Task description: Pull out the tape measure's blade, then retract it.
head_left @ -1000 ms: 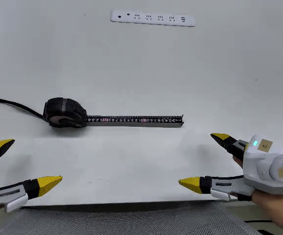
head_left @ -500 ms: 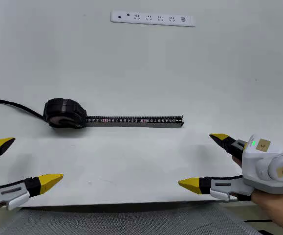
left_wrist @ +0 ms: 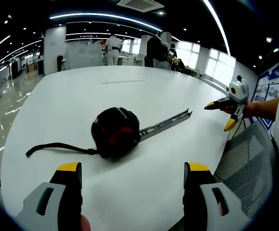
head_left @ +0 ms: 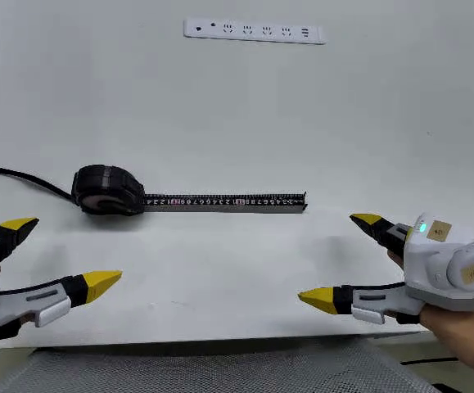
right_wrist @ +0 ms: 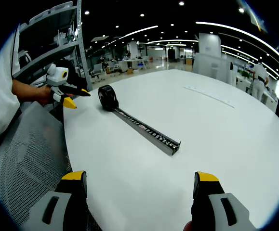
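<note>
A black tape measure (head_left: 108, 190) (left_wrist: 116, 131) (right_wrist: 108, 97) lies on the white table, its blade (head_left: 224, 201) (right_wrist: 146, 130) pulled out to the right and flat on the surface, ending in a hook (head_left: 304, 201) (right_wrist: 176, 146). A black wrist strap (head_left: 15, 175) (left_wrist: 57, 147) trails left from the case. My left gripper (head_left: 60, 254) (left_wrist: 132, 175) hovers open near the front left edge, short of the case. My right gripper (head_left: 343, 258) (right_wrist: 140, 185) is open at the front right, just beyond the blade's hook end. Nothing is between either pair of jaws.
A white power strip (head_left: 253, 31) (right_wrist: 209, 95) lies at the far side of the table. A grey mesh chair back (head_left: 220, 368) runs along the table's front edge. People stand in the background (left_wrist: 156, 48).
My left gripper has moved a little to the right and up toward the tape measure. The right gripper and the tape measure have barely shifted.
</note>
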`<state>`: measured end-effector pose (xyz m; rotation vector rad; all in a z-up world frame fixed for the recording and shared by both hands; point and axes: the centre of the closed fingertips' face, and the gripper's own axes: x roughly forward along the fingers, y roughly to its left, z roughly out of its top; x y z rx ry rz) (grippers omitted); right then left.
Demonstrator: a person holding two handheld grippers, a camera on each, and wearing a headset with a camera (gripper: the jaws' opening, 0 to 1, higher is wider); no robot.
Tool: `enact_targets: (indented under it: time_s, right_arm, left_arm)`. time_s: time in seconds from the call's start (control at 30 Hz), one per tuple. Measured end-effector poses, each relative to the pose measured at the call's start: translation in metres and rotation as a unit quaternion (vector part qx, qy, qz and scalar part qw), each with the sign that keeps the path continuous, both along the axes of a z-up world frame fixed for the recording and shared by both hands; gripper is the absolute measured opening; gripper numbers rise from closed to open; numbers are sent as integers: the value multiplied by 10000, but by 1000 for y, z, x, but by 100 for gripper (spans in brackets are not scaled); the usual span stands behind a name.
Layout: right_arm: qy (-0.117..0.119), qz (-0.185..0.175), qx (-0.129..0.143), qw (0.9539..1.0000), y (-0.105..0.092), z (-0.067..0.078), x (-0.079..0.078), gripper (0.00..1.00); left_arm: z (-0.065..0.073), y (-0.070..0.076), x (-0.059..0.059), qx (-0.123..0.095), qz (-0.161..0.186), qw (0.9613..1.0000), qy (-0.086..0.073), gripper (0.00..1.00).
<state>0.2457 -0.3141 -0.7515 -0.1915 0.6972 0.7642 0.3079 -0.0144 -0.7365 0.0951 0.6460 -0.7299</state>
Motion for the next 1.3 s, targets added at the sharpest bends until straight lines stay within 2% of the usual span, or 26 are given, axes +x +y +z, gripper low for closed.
enact_targets:
  time_s: [0.17, 0.7, 1.03, 1.1, 1.3]
  right_arm:
    - [7, -32, -11, 10000, -2, -1, -1, 90]
    - [-4, -62, -22, 10000, -6, -1, 1, 90]
    - [-2, -85, 4, 10000, -6, -1, 1, 90]
    - [0, -89, 15, 10000, -6, -1, 1, 90]
    - [3, -89, 34, 10000, -6, -1, 2, 90]
  left_arm:
    - [4, -7, 11, -41, 11, 10000, -59, 84]
    - [6, -25, 39, -67, -25, 9999, -82, 84]
    - [1, -32, 39, -57, -34, 10000, -50, 83]
    - [1, -34, 37, -121, -33, 9999, 3, 82]
    - [1, -34, 40, -157, 85, 9998, 29, 82]
